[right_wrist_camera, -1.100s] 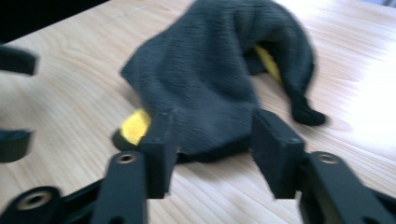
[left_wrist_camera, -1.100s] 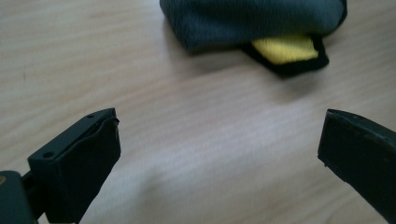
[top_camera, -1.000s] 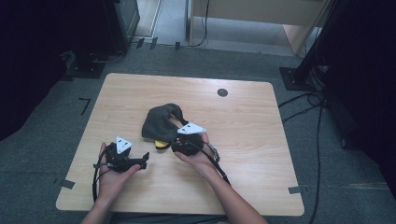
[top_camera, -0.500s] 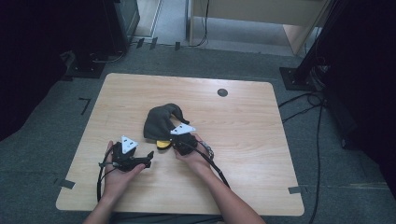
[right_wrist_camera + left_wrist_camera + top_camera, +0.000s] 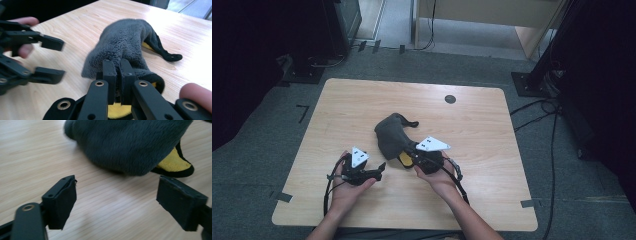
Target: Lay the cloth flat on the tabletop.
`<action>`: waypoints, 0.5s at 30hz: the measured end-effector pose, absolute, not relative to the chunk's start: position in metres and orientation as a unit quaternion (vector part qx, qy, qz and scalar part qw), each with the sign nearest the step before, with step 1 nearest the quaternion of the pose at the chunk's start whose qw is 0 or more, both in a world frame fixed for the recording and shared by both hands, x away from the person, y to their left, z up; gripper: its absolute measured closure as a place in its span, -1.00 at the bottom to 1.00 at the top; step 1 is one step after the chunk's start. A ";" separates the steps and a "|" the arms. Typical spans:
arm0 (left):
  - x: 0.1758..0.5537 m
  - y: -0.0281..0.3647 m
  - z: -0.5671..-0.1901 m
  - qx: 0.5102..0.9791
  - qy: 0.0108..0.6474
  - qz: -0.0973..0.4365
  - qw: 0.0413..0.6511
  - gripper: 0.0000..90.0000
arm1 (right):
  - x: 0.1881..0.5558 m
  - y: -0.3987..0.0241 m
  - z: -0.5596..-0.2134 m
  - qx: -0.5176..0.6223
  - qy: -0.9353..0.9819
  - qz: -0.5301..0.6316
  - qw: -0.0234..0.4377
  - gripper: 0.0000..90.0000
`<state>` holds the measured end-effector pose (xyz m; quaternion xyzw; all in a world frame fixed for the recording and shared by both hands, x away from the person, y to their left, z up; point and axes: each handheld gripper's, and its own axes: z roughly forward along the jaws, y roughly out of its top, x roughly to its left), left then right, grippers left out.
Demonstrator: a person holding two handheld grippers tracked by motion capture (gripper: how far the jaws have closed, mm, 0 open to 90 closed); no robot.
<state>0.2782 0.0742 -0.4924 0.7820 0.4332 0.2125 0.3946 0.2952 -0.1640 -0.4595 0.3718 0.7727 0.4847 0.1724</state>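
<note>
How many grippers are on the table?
2. The left gripper sits open beside the grey plush; the right gripper has its fingers shut on the plush's near edge.

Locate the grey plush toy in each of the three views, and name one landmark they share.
High view: grey plush toy at table centre, beyond both hands.
Left gripper view: toy across the top, beyond the open jaws.
Right gripper view: toy centre, its near edge between the shut jaws.
Shared landmark: its yellow patch.

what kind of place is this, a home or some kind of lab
Probably a lab or recording room: a bare wooden table on grey carpet, loose cables on the floor and dark equipment stands beside it.
</note>
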 end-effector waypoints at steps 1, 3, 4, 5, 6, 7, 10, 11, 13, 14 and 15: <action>0.277 0.069 -0.491 0.784 0.426 0.214 0.397 -0.57 | 0.291 -0.164 -0.457 0.371 0.771 0.488 0.171 0.93; 0.276 0.049 -0.490 0.787 0.413 0.229 0.396 -0.48 | 0.282 -0.164 -0.455 0.369 0.767 0.500 0.160 0.92; 0.276 0.049 -0.490 0.787 0.413 0.229 0.396 -0.46 | 0.282 -0.164 -0.455 0.369 0.767 0.500 0.160 0.92; 0.276 0.043 -0.491 0.790 0.409 0.235 0.392 -0.46 | 0.279 -0.163 -0.454 0.368 0.766 0.504 0.156 0.92; 0.277 0.037 -0.492 0.792 0.407 0.244 0.384 -0.43 | 0.276 -0.163 -0.453 0.365 0.765 0.509 0.153 0.92; 0.278 0.033 -0.493 0.790 0.408 0.256 0.378 -0.34 | 0.274 -0.162 -0.452 0.358 0.766 0.512 0.151 0.92; 0.280 0.032 -0.492 0.780 0.415 0.261 0.389 0.36 | 0.268 -0.163 -0.451 0.341 0.774 0.513 0.145 0.82; 0.282 0.039 -0.491 0.774 0.423 0.254 0.397 0.51 | 0.265 -0.168 -0.452 0.332 0.776 0.513 0.158 0.66; 0.283 0.044 -0.490 0.772 0.426 0.248 0.402 0.61 | 0.265 -0.173 -0.452 0.334 0.771 0.518 0.160 0.57; 0.284 0.049 -0.490 0.768 0.433 0.239 0.407 0.66 | 0.265 -0.178 -0.454 0.342 0.764 0.526 0.152 0.46; 0.285 0.054 -0.489 0.763 0.440 0.228 0.415 0.72 | 0.267 -0.184 -0.461 0.375 0.750 0.524 0.147 0.22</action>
